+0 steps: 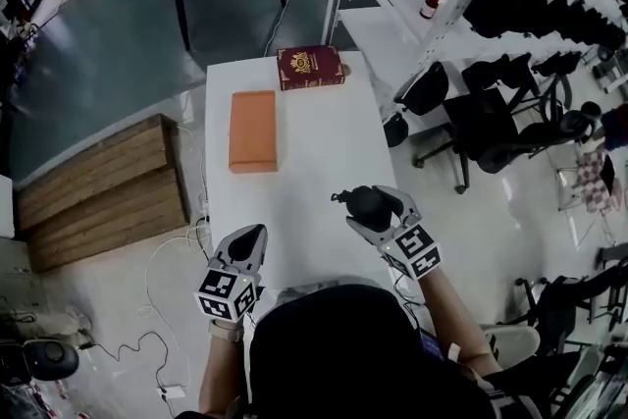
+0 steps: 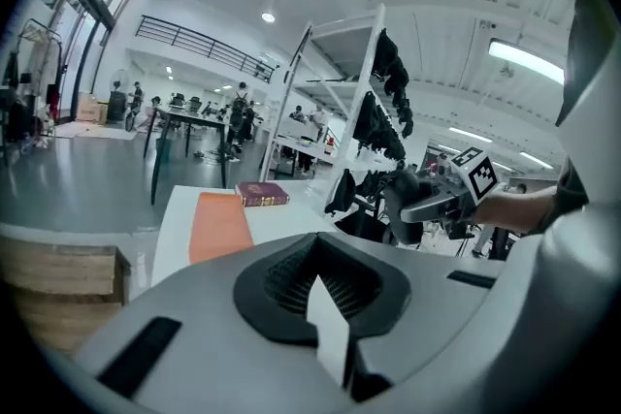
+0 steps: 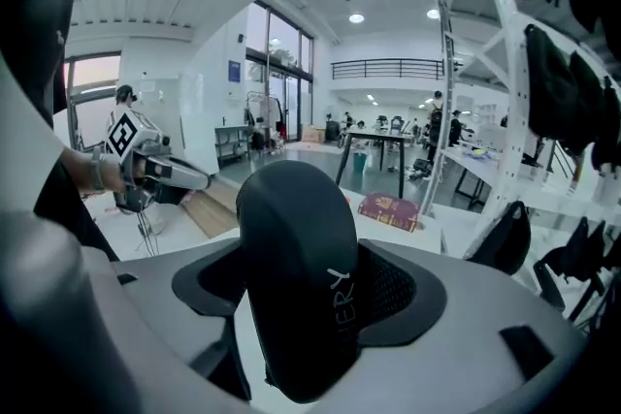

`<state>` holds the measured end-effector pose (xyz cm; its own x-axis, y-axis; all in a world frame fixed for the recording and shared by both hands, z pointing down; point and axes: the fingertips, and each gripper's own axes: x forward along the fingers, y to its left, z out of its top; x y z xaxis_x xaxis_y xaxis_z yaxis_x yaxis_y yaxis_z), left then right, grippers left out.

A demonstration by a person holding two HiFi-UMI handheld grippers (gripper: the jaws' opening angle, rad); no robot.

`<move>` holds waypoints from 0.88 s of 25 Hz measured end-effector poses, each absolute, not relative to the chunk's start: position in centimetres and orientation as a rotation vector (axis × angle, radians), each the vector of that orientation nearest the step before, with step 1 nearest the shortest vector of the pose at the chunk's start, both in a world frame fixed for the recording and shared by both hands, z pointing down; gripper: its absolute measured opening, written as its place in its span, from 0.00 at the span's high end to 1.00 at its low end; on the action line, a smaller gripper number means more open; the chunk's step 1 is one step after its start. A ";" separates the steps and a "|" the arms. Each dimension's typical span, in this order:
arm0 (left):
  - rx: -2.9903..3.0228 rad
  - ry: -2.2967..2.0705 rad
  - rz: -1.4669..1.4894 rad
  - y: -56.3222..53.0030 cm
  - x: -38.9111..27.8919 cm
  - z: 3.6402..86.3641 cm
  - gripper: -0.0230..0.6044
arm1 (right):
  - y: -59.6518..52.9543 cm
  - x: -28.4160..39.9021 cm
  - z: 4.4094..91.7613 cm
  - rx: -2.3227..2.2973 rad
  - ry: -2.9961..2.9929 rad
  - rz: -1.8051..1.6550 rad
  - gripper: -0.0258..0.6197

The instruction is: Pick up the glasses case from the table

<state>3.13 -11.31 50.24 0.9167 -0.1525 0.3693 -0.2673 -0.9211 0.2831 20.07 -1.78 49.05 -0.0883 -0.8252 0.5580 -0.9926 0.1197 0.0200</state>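
Observation:
The black glasses case (image 1: 365,201) hangs above the near right part of the white table (image 1: 294,162), clamped between the jaws of my right gripper (image 1: 374,212). In the right gripper view the case (image 3: 296,257) stands on end and fills the space between the jaws. It also shows in the left gripper view, where the case (image 2: 408,202) sits in the right gripper off to the right. My left gripper (image 1: 249,237) hovers at the table's near left edge, its jaws together with nothing between them.
An orange box (image 1: 253,130) lies on the table's left half, and a maroon book (image 1: 310,67) lies at its far end. A wooden pallet (image 1: 98,191) stands left of the table. Black office chairs (image 1: 486,128) and a white shelf rack (image 1: 432,25) stand to the right.

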 end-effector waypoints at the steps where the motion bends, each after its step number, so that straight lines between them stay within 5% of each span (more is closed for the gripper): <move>1: 2.755 -0.283 0.488 -11.2 3.8 50.0 0.93 | -1.2 20.2 48.7 1.788 -1.965 0.517 0.41; 22: 2.875 0.087 0.383 -8.0 10.9 46.1 0.93 | 7.4 22.2 45.0 2.283 -1.894 0.591 0.40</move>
